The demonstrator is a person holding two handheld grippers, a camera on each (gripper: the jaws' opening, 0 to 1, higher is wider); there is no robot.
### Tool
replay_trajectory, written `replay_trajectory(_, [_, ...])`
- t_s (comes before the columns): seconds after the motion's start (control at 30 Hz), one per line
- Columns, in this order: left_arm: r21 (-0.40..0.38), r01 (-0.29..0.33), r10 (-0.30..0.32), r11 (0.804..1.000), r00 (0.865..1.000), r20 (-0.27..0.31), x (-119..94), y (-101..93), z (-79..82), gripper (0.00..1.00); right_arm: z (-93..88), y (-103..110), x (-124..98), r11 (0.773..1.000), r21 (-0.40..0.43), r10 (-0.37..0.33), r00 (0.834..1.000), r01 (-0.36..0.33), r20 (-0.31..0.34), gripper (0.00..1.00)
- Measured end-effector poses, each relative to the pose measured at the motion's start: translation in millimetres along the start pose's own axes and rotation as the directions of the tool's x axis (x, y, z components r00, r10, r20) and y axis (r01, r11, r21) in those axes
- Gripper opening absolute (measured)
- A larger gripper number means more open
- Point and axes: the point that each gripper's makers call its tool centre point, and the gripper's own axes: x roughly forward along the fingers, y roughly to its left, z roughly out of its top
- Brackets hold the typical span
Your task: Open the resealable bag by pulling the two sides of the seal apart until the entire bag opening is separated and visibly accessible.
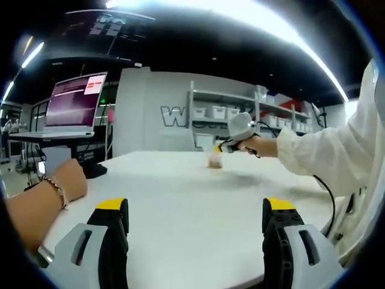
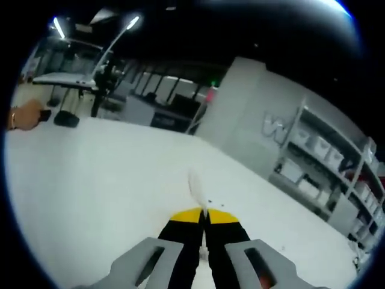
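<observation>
Right gripper view: right claw (image 2: 205,218) pinches the bag (image 2: 196,188); left claw (image 1: 195,214) gapes.

Left tongs (image 1: 195,220) agape over white table (image 1: 180,205); right tongs (image 1: 224,146) at bag (image 1: 215,160).

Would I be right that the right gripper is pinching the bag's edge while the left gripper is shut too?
Not quite: the left gripper is open, jaws wide apart in the left gripper view. The right gripper is indeed shut on the bag.
</observation>
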Motion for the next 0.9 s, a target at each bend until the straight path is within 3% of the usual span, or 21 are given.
replay_trajectory(0.9, [0.005, 0.018, -0.018, 1.000, 1.000, -0.005, 2, -8.4, 0.5, 0.91, 12.8, -32, -29, 1.000, 0.014, -0.018, 0.999, 0.018, 0.051, 0.00])
